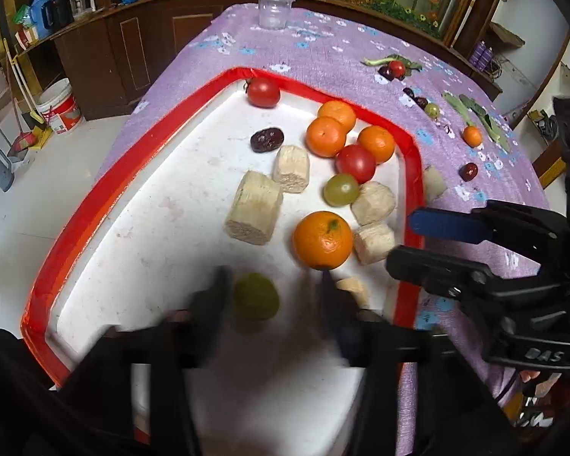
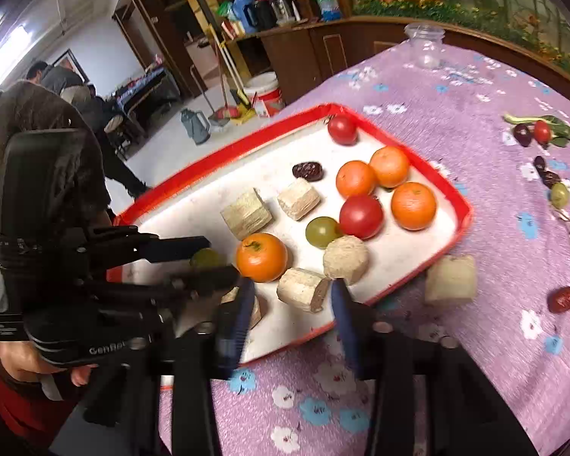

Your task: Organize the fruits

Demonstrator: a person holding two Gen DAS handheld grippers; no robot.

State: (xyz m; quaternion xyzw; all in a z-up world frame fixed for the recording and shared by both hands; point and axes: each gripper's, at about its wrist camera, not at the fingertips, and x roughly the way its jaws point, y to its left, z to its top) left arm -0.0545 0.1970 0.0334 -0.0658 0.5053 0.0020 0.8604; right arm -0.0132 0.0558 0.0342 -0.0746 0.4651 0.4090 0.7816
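Observation:
A white tray with a red rim holds several oranges, two tomatoes, a dark date, a green grape and several beige sugarcane chunks. My left gripper stands open over the tray's near end. A second green grape lies on the tray between its fingers, close to the left one. My right gripper is open at the tray's near right edge. A sugarcane chunk lies between its fingertips, with a gap on its left side. An orange sits between the two grippers.
On the purple flowered cloth, outside the tray, lie a sugarcane chunk, red dates, a grape, a small tomato with green leaves and a small orange. A clear plastic cup stands at the far edge. A person's sleeve is at the left.

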